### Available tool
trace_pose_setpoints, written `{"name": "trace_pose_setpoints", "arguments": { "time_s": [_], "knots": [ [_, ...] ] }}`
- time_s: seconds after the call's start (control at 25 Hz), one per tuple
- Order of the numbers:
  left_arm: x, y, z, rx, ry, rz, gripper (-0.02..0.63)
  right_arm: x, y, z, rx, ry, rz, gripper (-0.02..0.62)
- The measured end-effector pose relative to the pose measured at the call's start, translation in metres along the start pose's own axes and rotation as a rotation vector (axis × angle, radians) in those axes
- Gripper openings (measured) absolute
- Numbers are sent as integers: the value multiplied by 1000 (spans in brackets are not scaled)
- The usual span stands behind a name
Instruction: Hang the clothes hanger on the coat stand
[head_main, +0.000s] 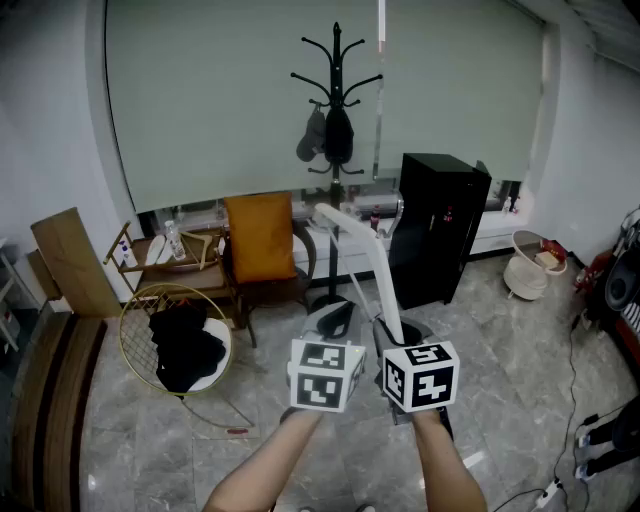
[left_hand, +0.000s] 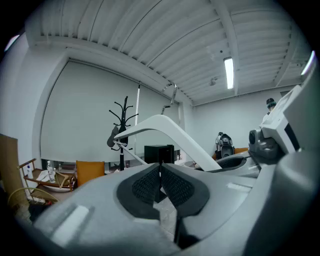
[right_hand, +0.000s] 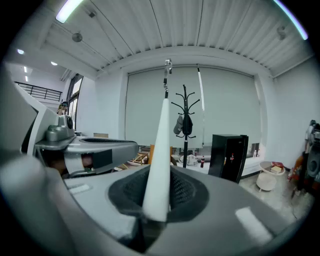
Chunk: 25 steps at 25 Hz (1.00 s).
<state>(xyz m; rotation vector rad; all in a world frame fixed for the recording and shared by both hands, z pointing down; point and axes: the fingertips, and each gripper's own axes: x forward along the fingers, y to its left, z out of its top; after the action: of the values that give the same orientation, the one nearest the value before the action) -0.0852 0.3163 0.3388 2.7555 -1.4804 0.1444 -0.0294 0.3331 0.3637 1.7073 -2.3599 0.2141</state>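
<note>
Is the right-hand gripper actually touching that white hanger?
Touching. The right gripper view shows the white hanger pinched by the right gripper: its arm rises straight out from between the dark pads of the two fingers.

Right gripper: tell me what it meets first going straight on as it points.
Nothing close: the right gripper, shut on the white hanger, faces open room. Probably the far coat stand comes first; depth is unclear.
</note>
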Motion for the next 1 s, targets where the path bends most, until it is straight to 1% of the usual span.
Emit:
{"name": "trace_pose_setpoints", "arguments": {
  "time_s": [0.2, 0.36, 0.6, 0.72, 0.84, 1.0],
  "knots": [
    [-4, 15, -5, -13, -2, -8, 11, 9, 13, -1, -10, 9, -2, 67],
    [-4, 27, -4, -16, 0, -19, 12, 15, 20, 4, 3, 5, -7, 69],
    [-3, 39, -11, -8, 24, -59, 12, 24, 28, 2, 4, 9, -15, 69],
    [0, 51, -10, -2, 16, -51, 12, 32, 32, 2, 2, 6, -17, 69],
    [7, 55, -9, 1, 17, -54, 12, 41, 29, 5, 2, 10, -17, 69],
    [23, 54, -8, -2, 25, -64, 12, 52, 15, 13, -8, 1, -10, 69]
  ]
}}
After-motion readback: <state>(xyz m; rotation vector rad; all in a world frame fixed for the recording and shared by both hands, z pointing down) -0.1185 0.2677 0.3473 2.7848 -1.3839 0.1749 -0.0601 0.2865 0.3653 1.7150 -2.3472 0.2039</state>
